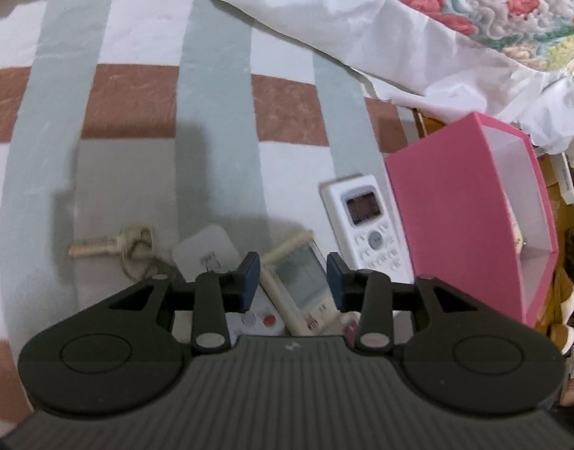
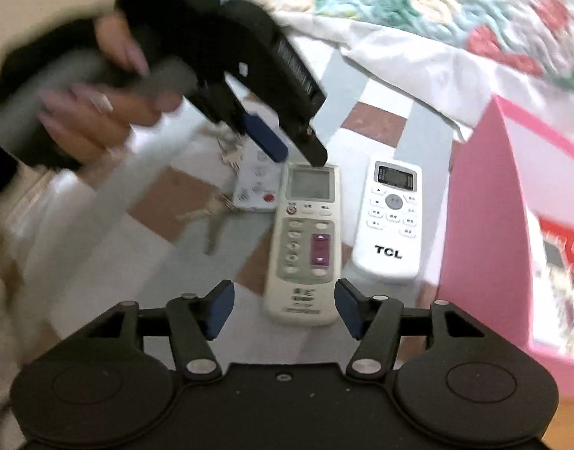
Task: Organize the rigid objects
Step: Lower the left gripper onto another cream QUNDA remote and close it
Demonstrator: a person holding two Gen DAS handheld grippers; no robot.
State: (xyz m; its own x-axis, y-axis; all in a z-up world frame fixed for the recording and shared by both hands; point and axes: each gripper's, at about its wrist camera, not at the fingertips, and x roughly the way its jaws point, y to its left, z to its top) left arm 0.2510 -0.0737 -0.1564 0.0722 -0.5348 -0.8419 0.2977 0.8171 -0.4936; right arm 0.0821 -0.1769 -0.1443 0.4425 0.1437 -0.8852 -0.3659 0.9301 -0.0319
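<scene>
A cream remote with a purple button lies on the striped sheet. A white TCL remote lies to its right. A small white remote with a red button and a bunch of keys lie to its left. My left gripper is open, with its jaws on either side of the cream remote's screen end. It also shows from outside in the right wrist view. My right gripper is open and empty just above the cream remote's near end.
An open pink box stands right of the remotes, also in the left wrist view. A white TCL remote lies against it. A key lies at the left. A floral quilt and white sheet lie behind.
</scene>
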